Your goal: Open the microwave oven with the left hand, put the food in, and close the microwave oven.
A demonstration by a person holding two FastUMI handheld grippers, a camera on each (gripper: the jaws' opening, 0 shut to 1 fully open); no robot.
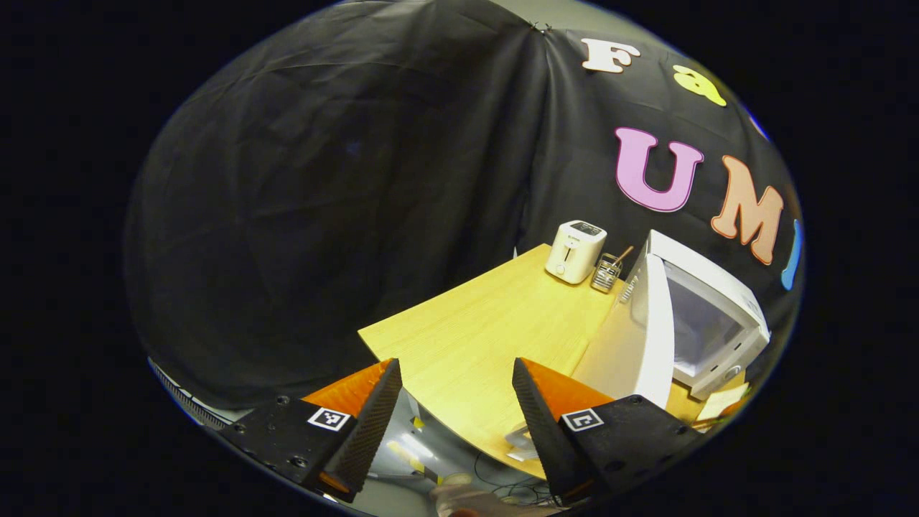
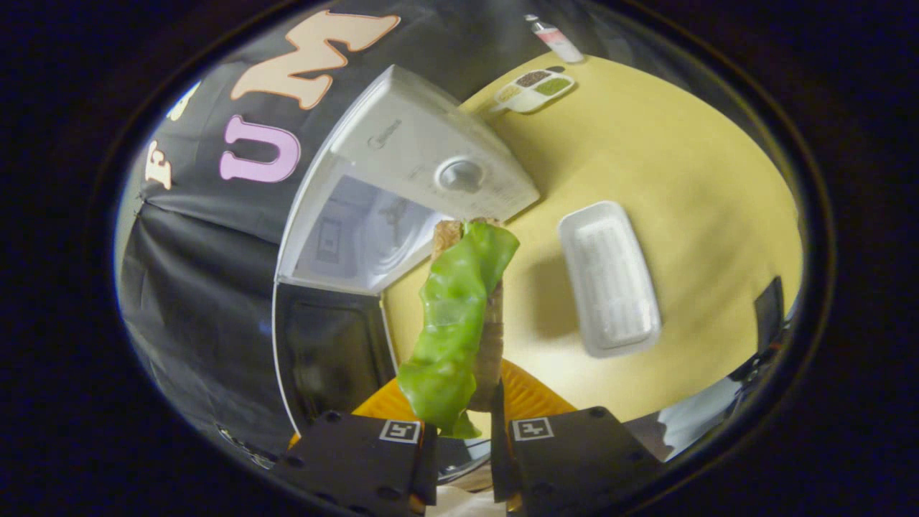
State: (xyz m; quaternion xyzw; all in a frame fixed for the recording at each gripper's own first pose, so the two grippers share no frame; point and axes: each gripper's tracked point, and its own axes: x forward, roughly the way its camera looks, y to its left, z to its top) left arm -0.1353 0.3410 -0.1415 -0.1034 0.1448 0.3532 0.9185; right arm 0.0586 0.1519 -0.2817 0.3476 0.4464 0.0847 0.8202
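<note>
Left gripper view: the left gripper (image 1: 456,402) is spread wide and empty above the table (image 1: 467,337); the microwave (image 1: 707,316) stands with its door (image 1: 635,334) open.

Right gripper view: the right gripper (image 2: 463,424) clamps the food (image 2: 452,323) just before the microwave's mouth, a white tray (image 2: 610,280) beside.

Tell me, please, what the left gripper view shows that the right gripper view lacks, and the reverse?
Left gripper view: a toaster and a wire holder at the table's far edge, plus the open, empty left gripper.

Right gripper view: the right gripper, shut on a sandwich with a lettuce leaf, a white tray and a spice dish.

Both: the microwave with its door open, on the wooden table.
</note>
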